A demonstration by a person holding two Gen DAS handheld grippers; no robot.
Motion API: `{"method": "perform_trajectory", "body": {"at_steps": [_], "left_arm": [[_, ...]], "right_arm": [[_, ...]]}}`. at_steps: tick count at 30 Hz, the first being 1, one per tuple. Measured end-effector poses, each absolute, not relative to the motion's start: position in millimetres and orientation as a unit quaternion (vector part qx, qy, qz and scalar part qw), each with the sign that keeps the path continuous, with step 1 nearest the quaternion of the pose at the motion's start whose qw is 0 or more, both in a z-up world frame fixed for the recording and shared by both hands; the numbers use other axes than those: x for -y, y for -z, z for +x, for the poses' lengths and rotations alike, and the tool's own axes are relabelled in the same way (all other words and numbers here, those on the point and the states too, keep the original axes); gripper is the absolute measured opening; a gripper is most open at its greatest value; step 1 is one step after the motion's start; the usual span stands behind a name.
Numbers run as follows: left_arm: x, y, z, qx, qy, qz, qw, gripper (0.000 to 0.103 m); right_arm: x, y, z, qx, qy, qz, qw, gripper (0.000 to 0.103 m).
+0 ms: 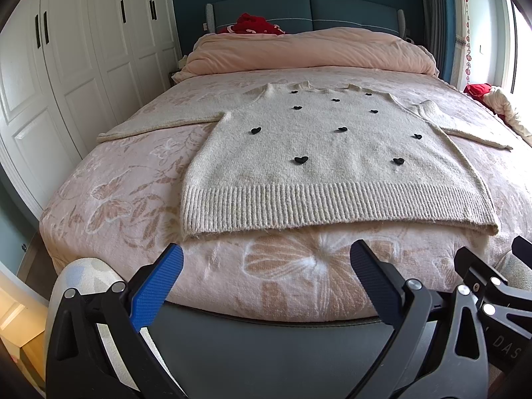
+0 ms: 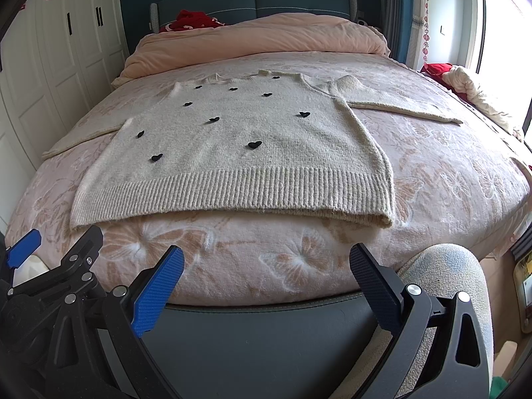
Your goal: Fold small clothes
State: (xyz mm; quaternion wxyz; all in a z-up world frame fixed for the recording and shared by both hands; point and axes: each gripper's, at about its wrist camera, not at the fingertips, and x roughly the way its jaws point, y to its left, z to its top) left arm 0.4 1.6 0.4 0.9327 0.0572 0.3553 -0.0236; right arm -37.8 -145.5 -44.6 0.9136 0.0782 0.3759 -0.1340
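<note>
Lying flat on the bed (image 1: 109, 179), cream sweater (image 1: 319, 166), left sleeve partly cut off; left gripper (image 1: 266, 266) and right gripper (image 2: 266, 266) fingers released.

My right hand-held gripper (image 2: 266, 266) hung wide open at the bottom of the frame, gripping nothing. Above it, mid-frame, the cream sweater (image 2: 232, 153) lay flat on the bed (image 2: 432, 179), sleeves spread, ribbed hem nearest me. My left hand-held gripper (image 2: 50, 252) showed at lower left.
</note>
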Motion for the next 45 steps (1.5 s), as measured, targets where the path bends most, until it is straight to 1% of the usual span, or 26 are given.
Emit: {"method": "perform_trajectory", "body": {"at_steps": [33, 45], "left_arm": [[-2, 3, 0, -0.357, 0.023, 0.059, 0.932, 0.098], [-6, 20, 5, -0.382, 0.016, 0.059, 0.922, 0.098]], "right_arm": [[145, 45, -37, -0.378, 0.134, 0.078, 0.913, 0.098], [144, 63, -31, -0.408, 0.130, 0.080, 0.900, 0.098]]}}
